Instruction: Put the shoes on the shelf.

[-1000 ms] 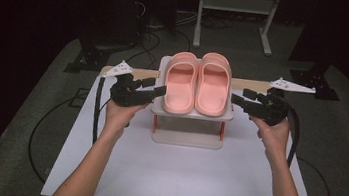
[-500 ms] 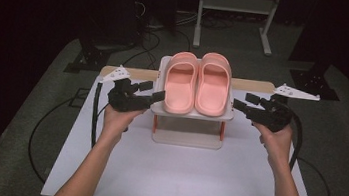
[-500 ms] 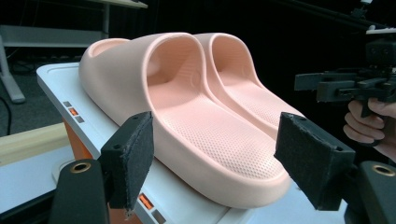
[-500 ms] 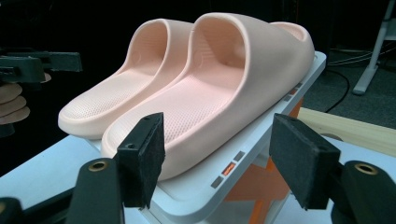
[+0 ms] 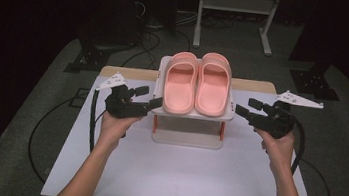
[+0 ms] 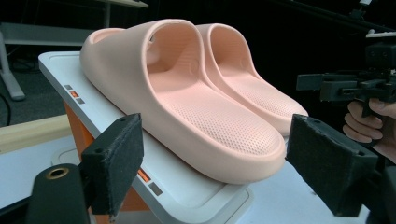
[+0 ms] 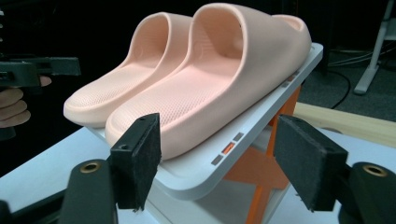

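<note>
**Soft foam, hard plastic, matt everywhere**

The two pink slippers look like moulded foam or rubber, matt and smooth on the straps, with a fine dotted texture across the footbeds. Beneath them, the white shelf top reads as smooth hard plastic with a faint sheen, carried on orange legs of plain matt plastic. Around the shelf, the white table surface is smooth and matt, with a pale wood strip behind the shelf. The left gripper and right gripper are matt black plastic; their pads are rough and felt-like, with brass-coloured metal inserts close by
</note>
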`<state>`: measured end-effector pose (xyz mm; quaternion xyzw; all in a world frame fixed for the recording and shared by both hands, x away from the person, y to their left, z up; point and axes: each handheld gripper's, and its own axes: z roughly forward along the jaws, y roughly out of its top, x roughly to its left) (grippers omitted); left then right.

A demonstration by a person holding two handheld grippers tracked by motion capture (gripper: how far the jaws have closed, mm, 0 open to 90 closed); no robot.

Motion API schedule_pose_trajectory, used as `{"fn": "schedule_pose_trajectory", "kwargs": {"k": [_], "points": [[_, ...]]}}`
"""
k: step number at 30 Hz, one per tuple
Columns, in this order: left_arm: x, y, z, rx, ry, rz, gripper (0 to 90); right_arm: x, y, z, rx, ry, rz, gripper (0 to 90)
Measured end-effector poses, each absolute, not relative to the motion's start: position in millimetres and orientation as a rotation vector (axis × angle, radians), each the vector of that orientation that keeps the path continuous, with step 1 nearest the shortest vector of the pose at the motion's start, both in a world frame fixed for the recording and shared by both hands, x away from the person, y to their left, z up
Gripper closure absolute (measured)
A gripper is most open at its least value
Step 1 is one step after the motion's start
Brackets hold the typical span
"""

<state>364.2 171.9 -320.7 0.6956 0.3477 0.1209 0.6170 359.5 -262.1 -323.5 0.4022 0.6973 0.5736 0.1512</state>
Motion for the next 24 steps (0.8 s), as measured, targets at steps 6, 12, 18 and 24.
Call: {"fn": "schedule_pose_trajectory", "kwargs": {"k": [6,12,18,24], "points": [[359,173,-321,1.596,0.792,0.283,17.2,354,-265,-327,1.153,1.985,1.66,30.5],[354,175,-323,1.597,0.784,0.288,16.2,349,-270,-331,1.15,1.983,1.654,29.7],[350,177,-327,1.587,0.784,0.286,14.8,344,-274,-336,1.166,1.971,1.671,29.6],[347,179,-330,1.582,0.787,0.282,14.2,341,-277,-339,1.162,1.978,1.661,28.3]]}}
